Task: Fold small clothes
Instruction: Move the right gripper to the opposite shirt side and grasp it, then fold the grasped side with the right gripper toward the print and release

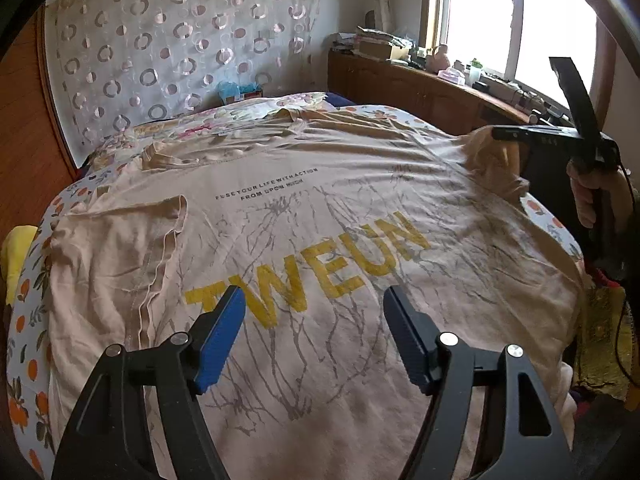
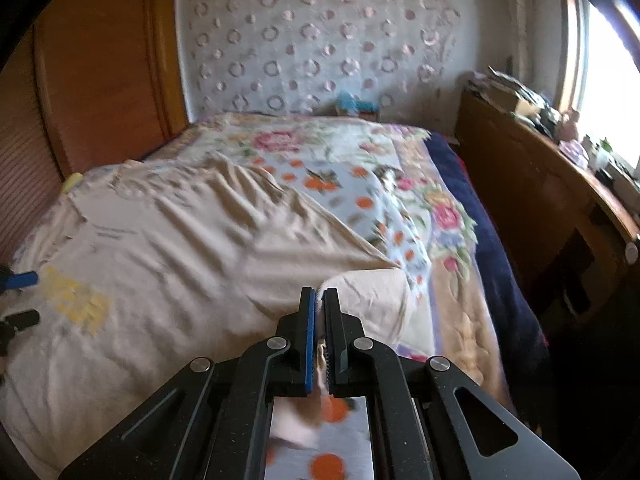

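Observation:
A beige T-shirt [image 1: 320, 216] with yellow "TWEUN" lettering lies spread over the bed; its left sleeve is folded in onto the body. My left gripper [image 1: 314, 312] hovers open and empty above the shirt's lower middle. My right gripper [image 2: 319, 304] is shut on the shirt's [image 2: 180, 248] right edge and lifts it off the bed; in the left wrist view it [image 1: 500, 133] appears at the far right, pinching a raised fold of the cloth. The left gripper's fingertips [image 2: 22, 280] show at the left edge of the right wrist view.
A sheet with orange fruit print and a floral blanket [image 2: 440, 216] cover the bed. A wooden headboard [image 2: 104, 72] stands on the left. A wooden cabinet [image 1: 420, 88] with clutter runs under the window on the right. Yellow cloth [image 1: 600, 340] hangs off the bed's right side.

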A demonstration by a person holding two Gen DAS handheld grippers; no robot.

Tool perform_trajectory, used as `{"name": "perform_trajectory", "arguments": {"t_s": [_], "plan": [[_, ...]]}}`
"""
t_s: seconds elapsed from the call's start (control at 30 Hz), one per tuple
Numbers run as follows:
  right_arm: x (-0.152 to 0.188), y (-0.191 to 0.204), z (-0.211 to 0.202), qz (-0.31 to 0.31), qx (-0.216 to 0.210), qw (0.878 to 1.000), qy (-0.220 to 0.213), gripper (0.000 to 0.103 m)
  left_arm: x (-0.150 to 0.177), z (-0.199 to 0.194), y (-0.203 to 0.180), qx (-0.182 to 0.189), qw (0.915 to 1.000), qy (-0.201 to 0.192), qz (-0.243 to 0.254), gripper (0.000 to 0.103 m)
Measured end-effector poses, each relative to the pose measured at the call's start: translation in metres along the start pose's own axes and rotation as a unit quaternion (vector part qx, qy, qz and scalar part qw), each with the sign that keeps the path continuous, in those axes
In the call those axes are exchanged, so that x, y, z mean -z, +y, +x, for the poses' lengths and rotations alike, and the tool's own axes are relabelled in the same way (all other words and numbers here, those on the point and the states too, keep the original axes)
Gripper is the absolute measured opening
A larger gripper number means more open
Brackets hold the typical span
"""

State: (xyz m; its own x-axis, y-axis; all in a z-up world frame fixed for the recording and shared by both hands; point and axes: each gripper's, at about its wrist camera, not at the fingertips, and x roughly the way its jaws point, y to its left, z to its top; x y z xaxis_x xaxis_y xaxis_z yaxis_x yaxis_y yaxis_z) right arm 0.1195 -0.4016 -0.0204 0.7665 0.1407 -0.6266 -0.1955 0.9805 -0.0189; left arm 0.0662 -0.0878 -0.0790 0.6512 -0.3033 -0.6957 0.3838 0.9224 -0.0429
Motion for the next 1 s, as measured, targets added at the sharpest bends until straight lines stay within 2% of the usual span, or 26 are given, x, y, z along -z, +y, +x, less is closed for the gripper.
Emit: {"name": "perform_trajectory", "arguments": {"t_s": [0.23,0.37,0.47,0.53,0.6,0.67,0.83,1.0], "plan": [[-0.010,0.052,-0.009,-0.039,-0.057,0.997,-0.020,0.004,-0.001,-0.012,-0.002,-0.006,0.9999,-0.012,0.003,0.072],[-0.007,0.086,-0.004,-0.057,-0.101,0.993,-0.010,0.004,-0.001,-0.021,0.000,0.011,0.9997,-0.024,0.002,0.072],[-0.001,0.103,0.006,-0.066,-0.128,0.990,0.007,0.004,0.000,-0.028,0.000,0.010,0.9994,-0.033,0.004,0.072],[0.003,0.110,0.012,-0.076,-0.128,0.989,0.017,0.004,0.000,-0.033,0.000,0.010,0.9992,-0.039,0.006,0.072],[0.005,0.110,0.014,-0.080,-0.123,0.989,0.020,0.014,0.000,-0.037,0.001,0.012,0.9990,-0.043,0.006,0.072],[0.000,0.101,0.017,-0.072,-0.114,0.991,0.014,0.035,0.000,-0.041,0.003,0.015,0.9988,-0.047,0.004,0.072],[-0.007,0.083,0.013,-0.042,-0.082,0.996,0.010,0.036,0.000,-0.047,0.007,0.015,0.9984,-0.054,-0.002,0.072],[0.001,0.082,0.035,-0.028,-0.077,0.995,0.052,0.036,0.001,-0.050,0.011,0.013,0.9982,-0.057,-0.008,0.072]]}}
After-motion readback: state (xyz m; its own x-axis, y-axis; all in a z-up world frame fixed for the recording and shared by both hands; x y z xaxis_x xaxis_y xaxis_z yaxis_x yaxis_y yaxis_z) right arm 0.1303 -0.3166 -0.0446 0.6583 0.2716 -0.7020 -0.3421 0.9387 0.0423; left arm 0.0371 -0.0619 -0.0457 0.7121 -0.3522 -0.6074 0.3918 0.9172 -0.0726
